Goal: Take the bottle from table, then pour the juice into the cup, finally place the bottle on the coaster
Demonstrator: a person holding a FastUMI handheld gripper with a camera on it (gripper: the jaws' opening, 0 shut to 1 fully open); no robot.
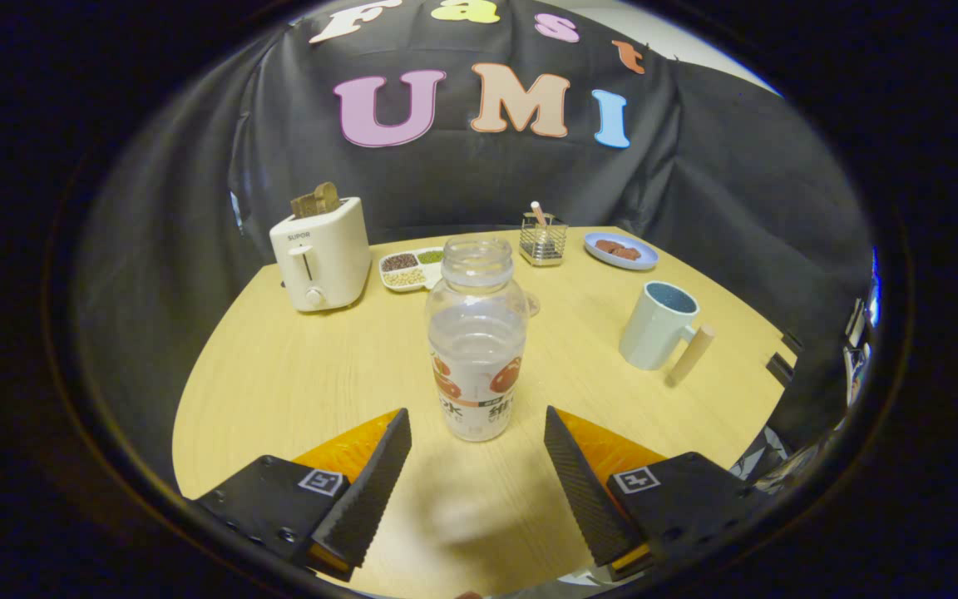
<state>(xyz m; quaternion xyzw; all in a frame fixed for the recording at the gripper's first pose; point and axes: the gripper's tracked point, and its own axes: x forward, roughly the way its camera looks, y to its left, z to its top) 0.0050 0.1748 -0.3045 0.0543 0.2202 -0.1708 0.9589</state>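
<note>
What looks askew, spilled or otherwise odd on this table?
Nothing is spilled or tipped. The bottle stands upright, uncapped, just ahead of the open claw. The cup is upright too. One oddity: no coaster is identifiable on the table.

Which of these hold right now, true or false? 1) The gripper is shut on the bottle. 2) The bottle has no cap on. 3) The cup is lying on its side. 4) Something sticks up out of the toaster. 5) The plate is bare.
1) False: the gripper is open, and the bottle stands upright just ahead of its fingertips, touching neither.
2) True: its mouth is open.
3) False: the cup stands upright on the table, handle toward the gripper's side.
4) True: a brown slice sticks up from the toaster.
5) False: the plate beyond the cup carries something brown.
</note>
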